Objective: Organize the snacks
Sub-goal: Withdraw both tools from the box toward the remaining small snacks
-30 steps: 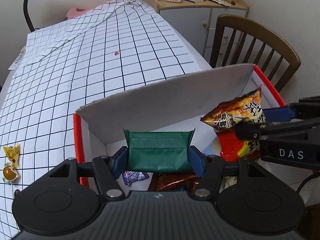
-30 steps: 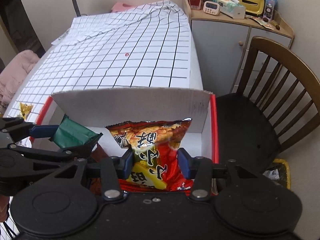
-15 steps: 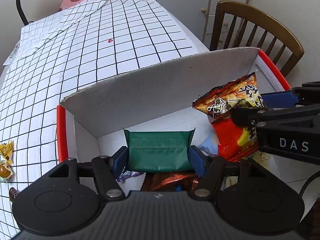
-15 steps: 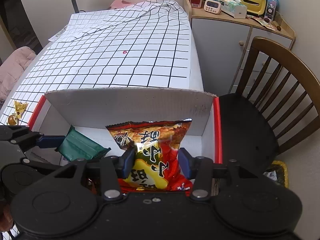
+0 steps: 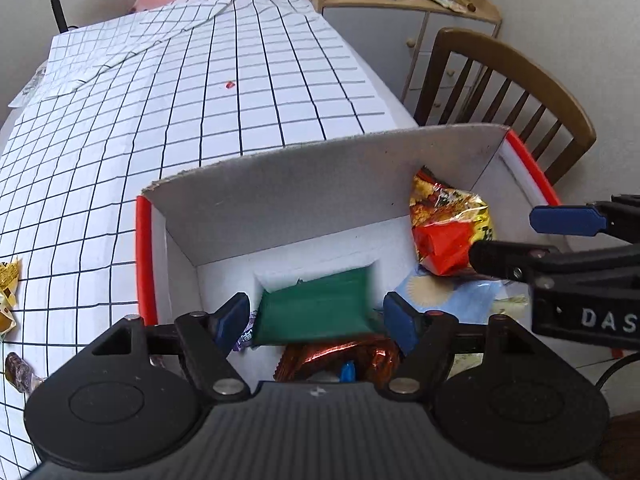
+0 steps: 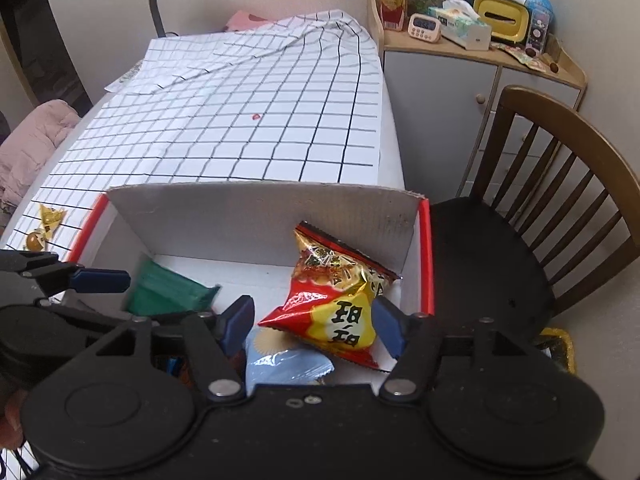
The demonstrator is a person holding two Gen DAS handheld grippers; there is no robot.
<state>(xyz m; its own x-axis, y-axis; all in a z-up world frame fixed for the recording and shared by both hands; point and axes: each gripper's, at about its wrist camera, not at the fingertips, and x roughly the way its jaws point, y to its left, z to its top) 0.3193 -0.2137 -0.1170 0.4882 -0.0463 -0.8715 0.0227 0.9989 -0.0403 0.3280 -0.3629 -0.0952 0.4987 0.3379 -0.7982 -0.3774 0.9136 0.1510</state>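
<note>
- Two tools hung over one white cardboard box [image 5: 320, 184] with red edges, which sat at the near end of the desk [image 5: 240, 112] under a black-gridded white cloth.
- The left tool [image 5: 316, 318] was opening: its blue pads [image 5: 234, 316] stood clear of the green packet [image 5: 316, 306], a gap showing on each side, so nothing was gripped.
- That green packet was blurred and lay tilted between the left pads, low inside the box, over a copper-brown wrapper [image 5: 340, 356] and a purple one [image 5: 245, 336].
- The right tool [image 6: 314, 326] was opening too; the red-and-yellow snack bag [image 6: 336, 300] sat between its pads [image 6: 240, 320], well clear of the left pad. Whether the right pad still brushed the bag's edge I could not tell.
- The snack bag leaned tilted against the box's right inner corner, resting partly on a pale blue packet [image 6: 284, 360] on the box floor.
- In the left view the right tool [image 5: 560, 236] reached in from the right, its upper pad free of the bag [image 5: 448, 224].
- A few loose sweets [image 6: 44, 224] in gold wrappers lay on the cloth left of the box, outside it.
- A wooden chair [image 6: 560, 184] stood just right of the box.
</note>
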